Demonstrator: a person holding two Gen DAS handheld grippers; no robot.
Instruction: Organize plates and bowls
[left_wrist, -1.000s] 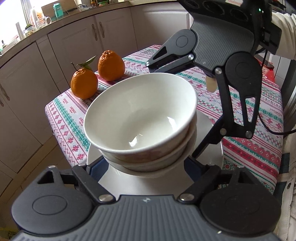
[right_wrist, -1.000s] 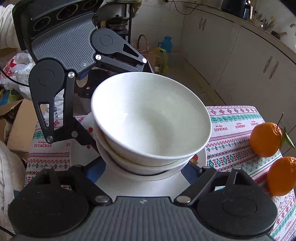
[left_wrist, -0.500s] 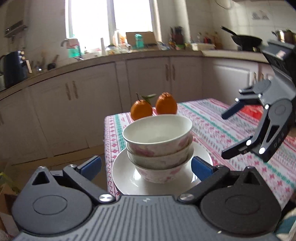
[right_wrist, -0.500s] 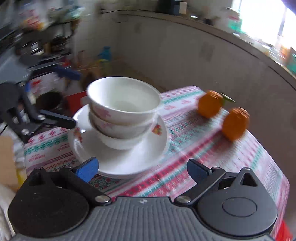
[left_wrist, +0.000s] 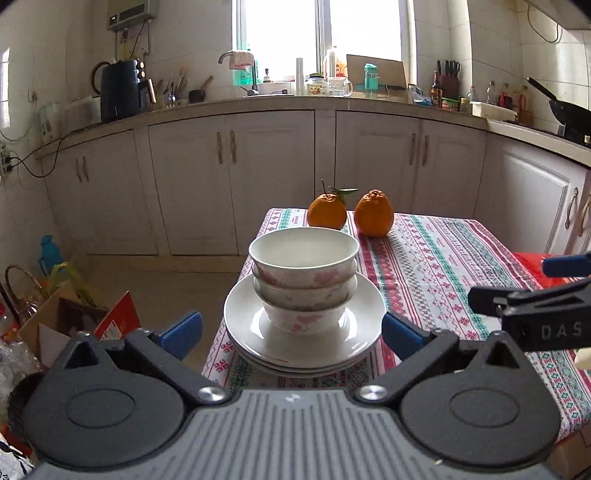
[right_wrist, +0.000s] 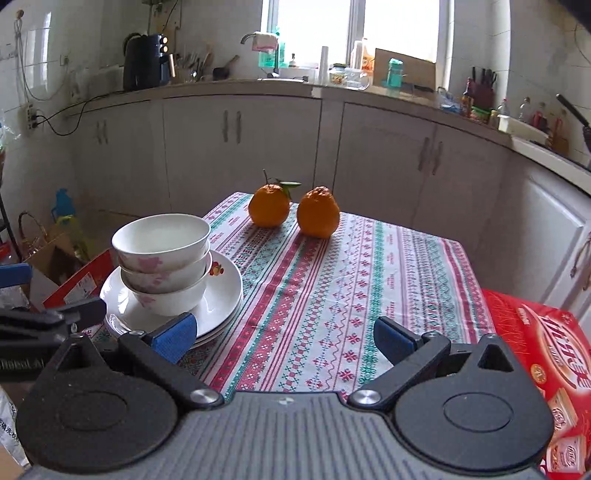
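White letters "DAS" stand on the right gripper (left_wrist: 546, 328), right of the left jaws; the red box's (right_wrist: 546, 354) print is illegible.

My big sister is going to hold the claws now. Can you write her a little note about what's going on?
Left claw: open, empty, pointing at the stack from just short of it.
Right claw: open, empty, over the tablecloth to the right of the stack.
Bowls: three nested together, sitting on the stacked plates at the table's near left corner.
Two oranges sit at the far end, apart from the dishes.
Done: bowls and plates look gathered into one pile.
Left: probably nothing, unless the pile must go elsewhere. It sits near the table edge, so go gently.
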